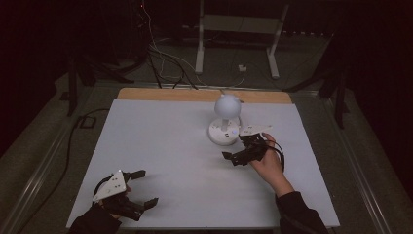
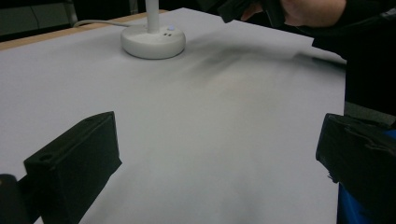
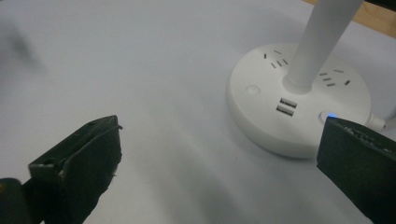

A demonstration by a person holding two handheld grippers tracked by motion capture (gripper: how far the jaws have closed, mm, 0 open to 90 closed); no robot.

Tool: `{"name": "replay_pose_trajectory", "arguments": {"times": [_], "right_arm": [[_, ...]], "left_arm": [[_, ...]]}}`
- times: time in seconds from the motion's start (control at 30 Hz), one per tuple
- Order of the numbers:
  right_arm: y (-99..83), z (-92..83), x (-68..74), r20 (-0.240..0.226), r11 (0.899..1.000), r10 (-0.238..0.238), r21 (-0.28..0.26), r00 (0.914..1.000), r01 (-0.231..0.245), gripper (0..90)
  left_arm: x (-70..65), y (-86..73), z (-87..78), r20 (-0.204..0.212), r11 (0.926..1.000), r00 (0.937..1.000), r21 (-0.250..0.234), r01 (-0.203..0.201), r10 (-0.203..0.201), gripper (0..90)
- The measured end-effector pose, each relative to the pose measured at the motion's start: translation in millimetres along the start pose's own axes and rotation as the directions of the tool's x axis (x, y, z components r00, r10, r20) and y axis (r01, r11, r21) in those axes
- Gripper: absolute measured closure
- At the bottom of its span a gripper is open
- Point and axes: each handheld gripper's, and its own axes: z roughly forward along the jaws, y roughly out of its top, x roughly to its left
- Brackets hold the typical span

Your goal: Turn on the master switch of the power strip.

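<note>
Lamp (image 1: 226, 119) sits toward the bench's (image 1: 160, 146) far edge, untouched as we judge it: our right tongs (image 1: 242, 150) gape empty just beside its base, left tongs (image 1: 143, 186) wide open well away.

White lamp (image 1: 225, 119) with blue light (image 3: 330, 115), black tongs (image 1: 237, 158), pale grey table (image 1: 160, 146).

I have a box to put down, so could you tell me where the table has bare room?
The white sheet is bare from its left edge to the lamp, and across the middle between the two tools. It is crowded only around the lamp base, beside the right tool.
</note>
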Motion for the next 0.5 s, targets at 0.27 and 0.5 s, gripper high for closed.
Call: {"name": "replay_pose_trajectory", "arguments": {"times": [0.27, 0.5], "right_arm": [[-11.7, -16.6, 5.0, -0.002, 1.000, -0.013, -0.021, 0.9999, 0.013, 0.0], [-30.9, -33.6, 7.6, 0.017, 0.999, -0.010, -0.043, 0.9998, 0.011, 0.0]], "left_arm": [[0.2, -0.2, 0.2, 0.000, 1.0000, 1.0000, 0.000, 0.002, -0.002, 0.1], [0.0, -0.2, 0.3, 0.000, 1.0000, 1.0000, 0.002, 0.000, 0.000, 0.1]]}}
